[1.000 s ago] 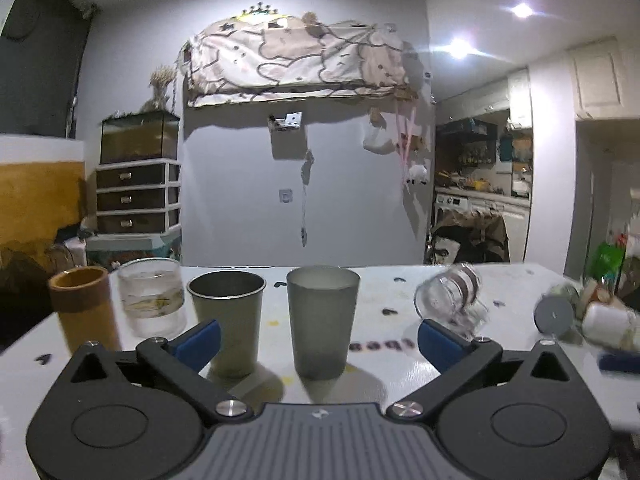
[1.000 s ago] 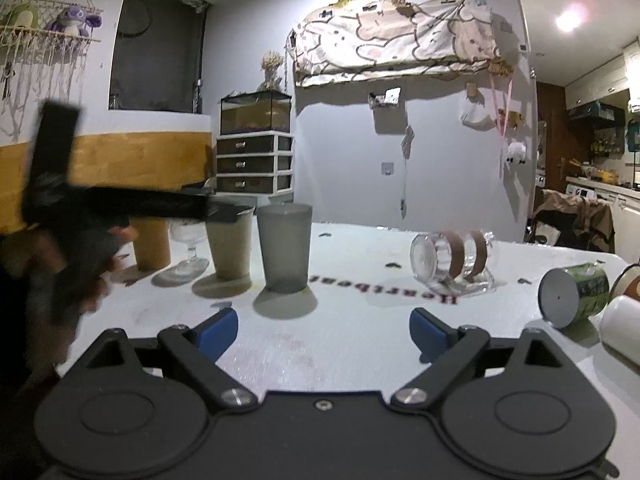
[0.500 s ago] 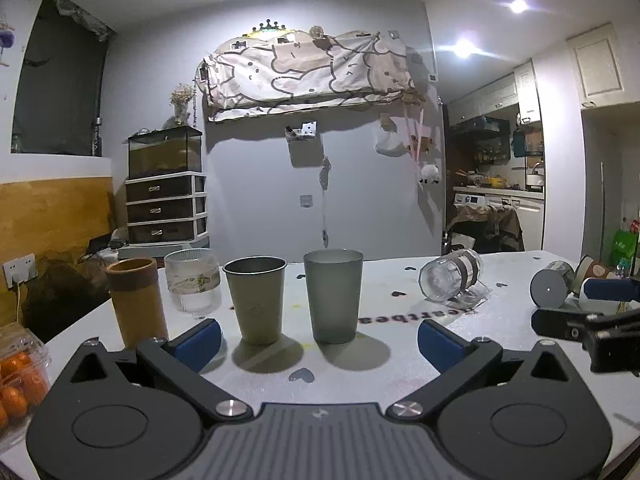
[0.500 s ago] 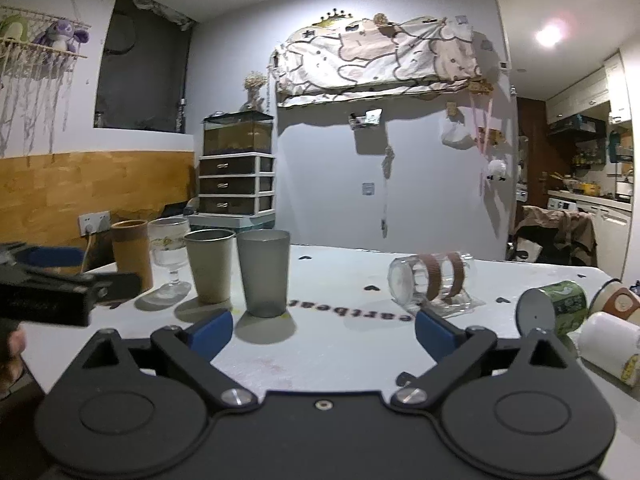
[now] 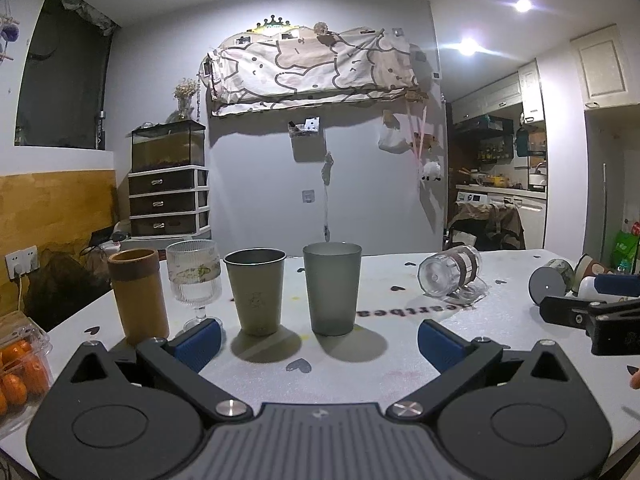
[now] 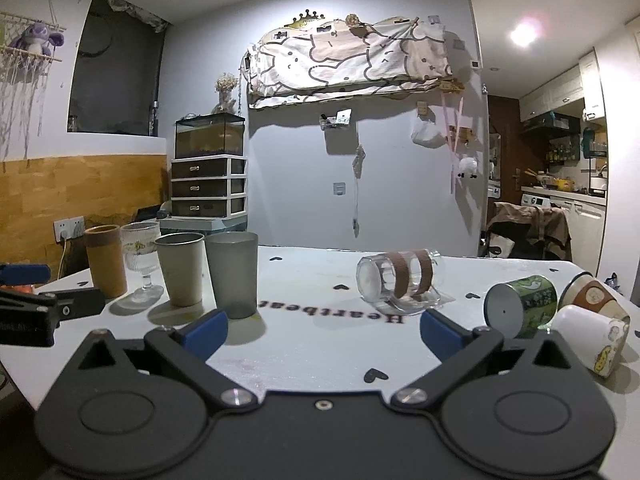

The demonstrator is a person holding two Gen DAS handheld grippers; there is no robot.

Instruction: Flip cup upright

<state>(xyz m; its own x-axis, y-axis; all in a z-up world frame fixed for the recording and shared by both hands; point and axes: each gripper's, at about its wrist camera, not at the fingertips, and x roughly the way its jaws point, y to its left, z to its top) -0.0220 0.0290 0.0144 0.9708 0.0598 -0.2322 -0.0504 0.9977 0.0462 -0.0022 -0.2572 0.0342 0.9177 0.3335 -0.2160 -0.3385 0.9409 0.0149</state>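
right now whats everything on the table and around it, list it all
brown cylinder cup: 1, tan, standing at the left end of the row
ribbed stemmed glass: 1, clear, standing next in the row
metal cup: 1, dull olive, standing third
frosted cup: 1, grey, standing at the right end of the row
glass mug: 1, clear with two brown bands, on its side mid-table
green patterned cup: 1, on its side, right
paper cup: 1, brown and cream, on its side, far right
white cup: 1, on its side, nearest right
oranges box: 1, clear, left edge
table: 1, white with black hearts
left gripper: jaws open, empty
right gripper: jaws open, empty
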